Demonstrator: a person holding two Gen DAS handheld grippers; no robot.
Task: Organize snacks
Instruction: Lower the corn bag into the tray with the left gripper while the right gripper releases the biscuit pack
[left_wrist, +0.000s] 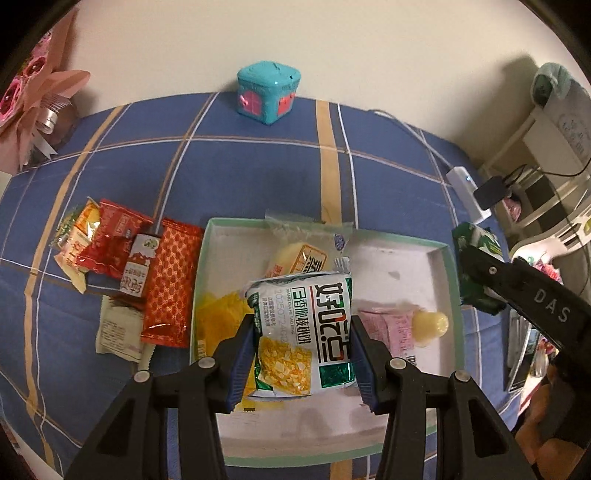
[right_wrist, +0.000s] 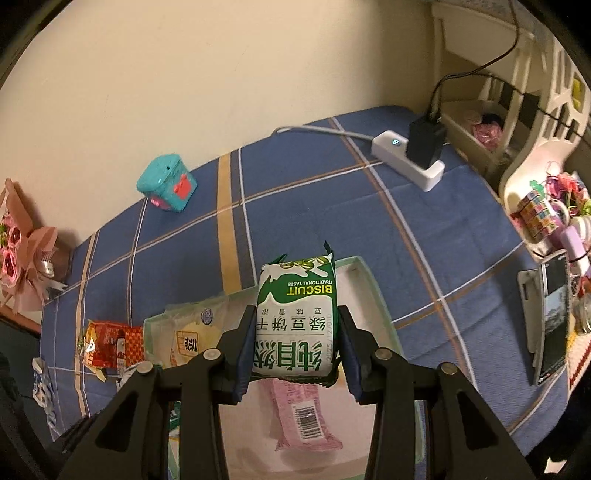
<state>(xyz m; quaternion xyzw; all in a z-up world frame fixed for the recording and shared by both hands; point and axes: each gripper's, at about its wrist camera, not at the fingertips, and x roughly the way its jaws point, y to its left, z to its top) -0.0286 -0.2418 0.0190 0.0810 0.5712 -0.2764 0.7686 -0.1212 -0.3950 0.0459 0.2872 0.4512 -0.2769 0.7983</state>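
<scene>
Both hands are full right now. My left gripper (left_wrist: 303, 343) is clamped on the white and green corn snack pack (left_wrist: 301, 332), hanging over the shallow tray (left_wrist: 448, 266) on the blue plaid cloth (left_wrist: 258, 166). My right gripper (right_wrist: 295, 350) is pinching the green biscuit pack (right_wrist: 295, 317) above the same tray, with a pink packet (right_wrist: 303, 413) lying right under it. A pile of red snack packets (left_wrist: 125, 266) sits just left of the tray.

Green-white snack pack (left_wrist: 304, 332) and green biscuit pack (right_wrist: 295, 325) above tray (left_wrist: 448, 258).
</scene>
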